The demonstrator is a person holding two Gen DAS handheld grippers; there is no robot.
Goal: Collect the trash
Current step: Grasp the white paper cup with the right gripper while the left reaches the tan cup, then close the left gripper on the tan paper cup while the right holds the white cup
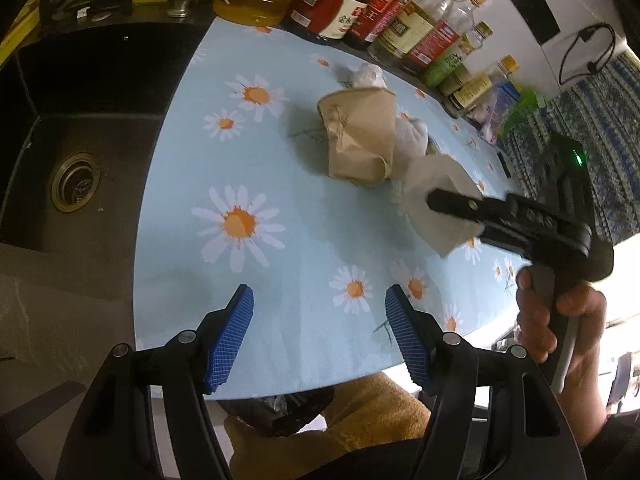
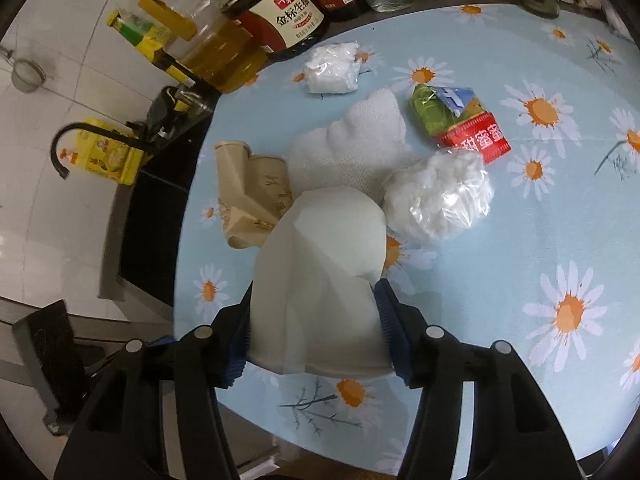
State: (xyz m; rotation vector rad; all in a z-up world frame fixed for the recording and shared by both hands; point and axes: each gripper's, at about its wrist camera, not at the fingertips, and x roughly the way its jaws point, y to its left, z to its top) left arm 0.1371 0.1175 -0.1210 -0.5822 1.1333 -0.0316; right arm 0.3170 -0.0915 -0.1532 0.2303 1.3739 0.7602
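Clamping a crushed white paper cup [image 2: 320, 280], right gripper [image 2: 316, 328] faces "金标生抽" bottle [image 2: 280, 12]; left gripper [image 1: 320, 332] gapes empty.

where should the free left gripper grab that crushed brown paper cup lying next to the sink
Judging by its pose, take the crushed brown paper cup across its flattened middle from above. It lies on its side, creased, so its flat walls suit the open left gripper; the rim looks stiffer.

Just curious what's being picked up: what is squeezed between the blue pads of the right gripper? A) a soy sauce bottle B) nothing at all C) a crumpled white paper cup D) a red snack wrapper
C: in the right wrist view the right gripper has its pads pressed on both sides of the crumpled white paper cup.
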